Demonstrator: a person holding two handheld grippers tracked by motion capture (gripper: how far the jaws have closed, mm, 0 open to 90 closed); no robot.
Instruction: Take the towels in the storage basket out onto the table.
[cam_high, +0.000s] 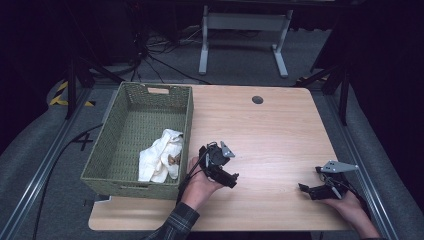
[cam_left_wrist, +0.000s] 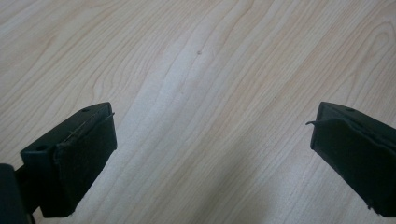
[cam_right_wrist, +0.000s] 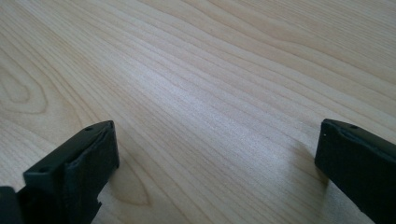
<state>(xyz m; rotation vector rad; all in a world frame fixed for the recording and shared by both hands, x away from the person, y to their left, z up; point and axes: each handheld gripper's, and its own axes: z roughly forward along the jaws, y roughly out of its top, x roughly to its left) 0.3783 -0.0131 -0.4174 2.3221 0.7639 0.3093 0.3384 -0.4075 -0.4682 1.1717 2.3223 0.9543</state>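
A: What's the worktop (cam_high: 270, 130) made of?

B: Pale wood with a long wavy grain, smooth and matt, with rounded corners. A small dark round hole (cam_high: 257, 99) sits near its far edge.

A: And to the left of the left tool (cam_high: 231, 178)?

B: A green woven basket (cam_high: 131, 186), rectangular, with a slot handle in each short wall. It stands just beside that tool, at the worktop's left edge. Inside, at the near right corner, lies a crumpled white cloth (cam_high: 159, 157), soft and folded over itself, with a small brownish patch on it.

A: How do the tools stand?

B: The left tool (cam_left_wrist: 212, 135) has its black, blocky jaws wide apart, nothing between them, bare wood underneath. From above, a hand (cam_high: 199, 186) with a plaid sleeve (cam_high: 177, 222) cradles it from below.

A: The right one?

B: The right tool (cam_right_wrist: 215, 149) is the same, jaws spread far apart over bare grain, gripping nothing. It sits low by the worktop's near right edge (cam_high: 305, 188), well apart from the left tool, a grey three-cornered plate (cam_high: 338, 166) on top. Whether its jaws touch the wood, I cannot tell.
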